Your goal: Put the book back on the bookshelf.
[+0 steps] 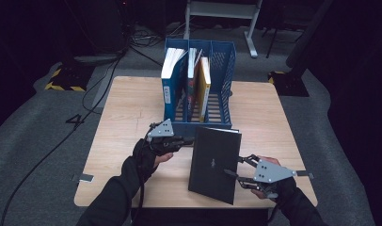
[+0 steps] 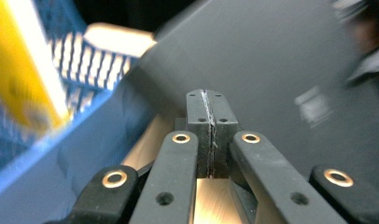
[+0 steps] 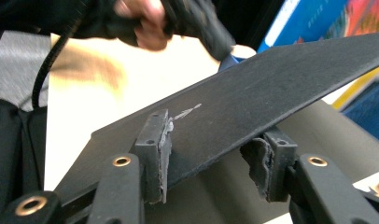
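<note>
The black book [image 1: 214, 162] stands tilted on the wooden table [image 1: 123, 108], just in front of the blue file rack [image 1: 226, 70], and its top edge comes close to the front wall of this rack. The rack already holds a blue book [image 1: 169, 89] in its left compartment and a yellow book [image 1: 204, 87] in the middle one; the right compartment looks free. The right gripper [image 1: 237, 175] is at the right lower edge of the black book. In the right gripper view its jaws stand on both sides of the cover [image 3: 253, 98], one pad [image 3: 162, 154] against it and the other pad [image 3: 260, 163] just apart, so it seems only half closed and not yet pressing firmly. The left gripper [image 1: 188, 140] is at the upper left corner of the black book, between this book and the rack front. In the left gripper view its jaws are pressed fully together with nothing between them, the dark cover [image 2: 271, 70] just behind them. The long axis of the black book runs from the person toward the rack, so I judge that the next move must lift it and bring it forward into the rack. The right gripper, being on the book, is the better one to carry it.
</note>
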`<action>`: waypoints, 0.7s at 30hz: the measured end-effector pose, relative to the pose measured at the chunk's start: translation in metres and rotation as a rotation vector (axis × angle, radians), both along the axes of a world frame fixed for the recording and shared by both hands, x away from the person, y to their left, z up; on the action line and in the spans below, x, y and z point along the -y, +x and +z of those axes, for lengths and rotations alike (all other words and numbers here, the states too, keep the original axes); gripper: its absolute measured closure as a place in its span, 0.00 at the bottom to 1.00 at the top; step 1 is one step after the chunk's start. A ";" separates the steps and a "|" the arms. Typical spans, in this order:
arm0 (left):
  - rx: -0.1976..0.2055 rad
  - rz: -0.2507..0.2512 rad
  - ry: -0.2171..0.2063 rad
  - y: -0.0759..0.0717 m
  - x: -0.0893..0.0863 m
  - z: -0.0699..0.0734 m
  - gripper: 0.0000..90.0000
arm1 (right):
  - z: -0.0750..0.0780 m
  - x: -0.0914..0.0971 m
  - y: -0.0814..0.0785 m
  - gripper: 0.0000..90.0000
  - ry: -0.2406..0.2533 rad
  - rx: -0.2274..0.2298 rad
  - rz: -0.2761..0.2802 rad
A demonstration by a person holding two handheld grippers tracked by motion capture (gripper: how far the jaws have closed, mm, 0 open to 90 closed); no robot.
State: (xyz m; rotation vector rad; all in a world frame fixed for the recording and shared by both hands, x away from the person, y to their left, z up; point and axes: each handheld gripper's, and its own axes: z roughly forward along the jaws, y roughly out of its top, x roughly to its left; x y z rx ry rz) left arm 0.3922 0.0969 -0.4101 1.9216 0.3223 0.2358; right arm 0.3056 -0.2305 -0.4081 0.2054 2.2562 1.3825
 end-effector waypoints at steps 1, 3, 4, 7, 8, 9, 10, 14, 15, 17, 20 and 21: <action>0.007 -0.014 -0.018 -0.002 0.003 0.004 0.98 | -0.002 0.001 0.005 0.59 0.015 -0.021 -0.005; 0.008 0.010 0.015 -0.002 0.006 0.003 0.95 | -0.002 0.001 0.006 0.59 0.019 -0.025 -0.007; 0.011 0.029 0.040 -0.001 0.005 0.001 0.92 | -0.001 0.000 0.005 0.59 0.020 -0.018 -0.007; -0.024 0.072 0.065 0.004 -0.003 -0.007 0.85 | 0.000 -0.001 -0.002 0.60 0.008 0.010 0.006; -0.024 0.089 0.078 0.004 -0.005 -0.009 0.82 | 0.000 -0.001 -0.004 0.60 0.003 0.022 0.007; -0.024 0.096 0.087 0.004 -0.007 -0.010 0.81 | 0.000 -0.001 -0.005 0.60 0.005 0.023 0.011; -0.018 0.107 0.106 0.005 -0.008 -0.012 0.81 | 0.000 -0.001 -0.006 0.60 0.005 0.025 0.011; -0.017 0.129 0.177 0.006 -0.007 -0.023 0.81 | 0.000 -0.001 -0.011 0.60 -0.005 0.052 0.017; -0.019 0.127 0.195 0.006 -0.005 -0.026 0.80 | 0.000 -0.001 -0.013 0.60 -0.010 0.064 0.021; -0.030 0.116 0.223 0.006 0.000 -0.033 0.78 | 0.001 -0.002 -0.017 0.60 -0.019 0.077 0.026; -0.054 0.100 0.200 0.008 0.003 -0.036 0.79 | 0.001 -0.002 -0.022 0.61 -0.020 0.087 0.032; -0.065 0.090 0.189 0.009 0.003 -0.036 0.78 | 0.000 -0.001 -0.023 0.62 -0.021 0.090 0.034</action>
